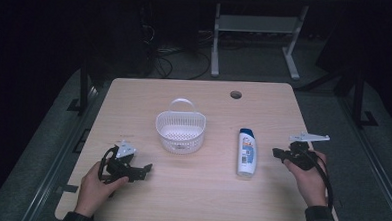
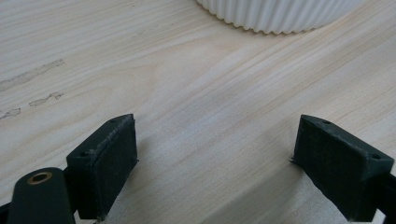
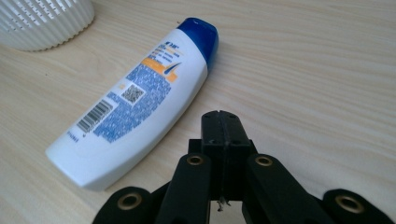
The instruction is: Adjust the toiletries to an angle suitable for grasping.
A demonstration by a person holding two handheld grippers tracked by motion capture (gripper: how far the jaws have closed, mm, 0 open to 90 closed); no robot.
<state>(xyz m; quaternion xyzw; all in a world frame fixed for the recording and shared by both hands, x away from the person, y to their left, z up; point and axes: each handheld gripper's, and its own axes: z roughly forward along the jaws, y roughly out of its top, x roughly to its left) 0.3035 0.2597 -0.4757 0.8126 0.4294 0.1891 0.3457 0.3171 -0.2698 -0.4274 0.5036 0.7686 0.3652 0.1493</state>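
The bottle (image 1: 246, 153) lies flat on the surface (image 1: 200, 201), cap pointing away from you, long axis running near to far, just right of the basket (image 1: 180, 132). Your right gripper (image 1: 278, 153) sits just beside its right flank, fingers (image 3: 219, 135) pressed together on nothing. Your left gripper (image 1: 146, 167) rests well apart beyond the basket, fingers (image 2: 105, 163) wide. The right hand is nearer; open before closing across the bottle's width.

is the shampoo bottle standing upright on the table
No, the shampoo bottle lies flat on the table, label side up, its blue cap pointing away from the shut right tool.
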